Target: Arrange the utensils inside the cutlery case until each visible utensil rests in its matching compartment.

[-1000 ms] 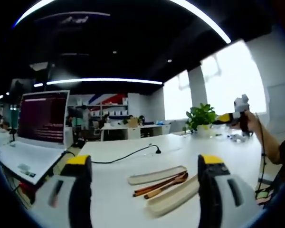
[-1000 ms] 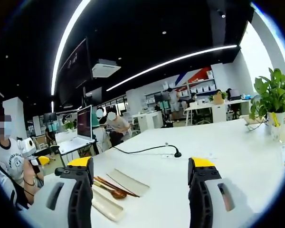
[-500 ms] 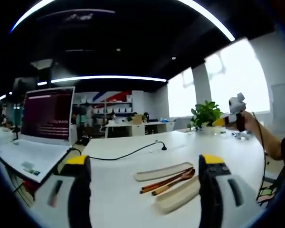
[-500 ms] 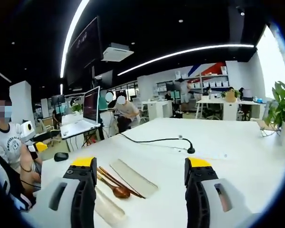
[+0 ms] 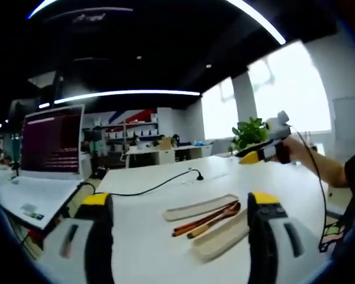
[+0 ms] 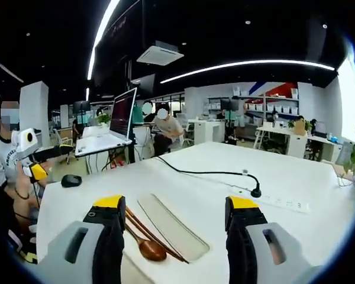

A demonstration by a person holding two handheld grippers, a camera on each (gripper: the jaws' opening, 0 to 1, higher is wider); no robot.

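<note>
On the white table [image 5: 142, 236] lies an open beige cutlery case: its flat lid [image 5: 200, 207] and its tray [image 5: 223, 239]. Between them rest a wooden spoon [image 5: 216, 214] and brown chopsticks [image 5: 196, 220]. My left gripper [image 5: 178, 201] hovers open just short of them, nothing between its jaws. A hand holds my right gripper [image 5: 261, 152] up over the far side of the table. In the right gripper view, that gripper [image 6: 176, 204] stands open above the lid [image 6: 168, 228], the spoon [image 6: 148, 248] and the chopsticks [image 6: 143, 225].
An open laptop [image 5: 47, 148] stands at the table's left end, with a mouse [image 6: 71, 180] nearby. A black cable [image 5: 160, 184] runs across to a power strip [image 6: 278, 201]. A potted plant [image 5: 251, 133] sits at the far edge. People sit at other desks behind.
The right gripper has come lower and nearer over the table, its view swinging towards the case. The left gripper barely shifted. The case and utensils lie as before.
</note>
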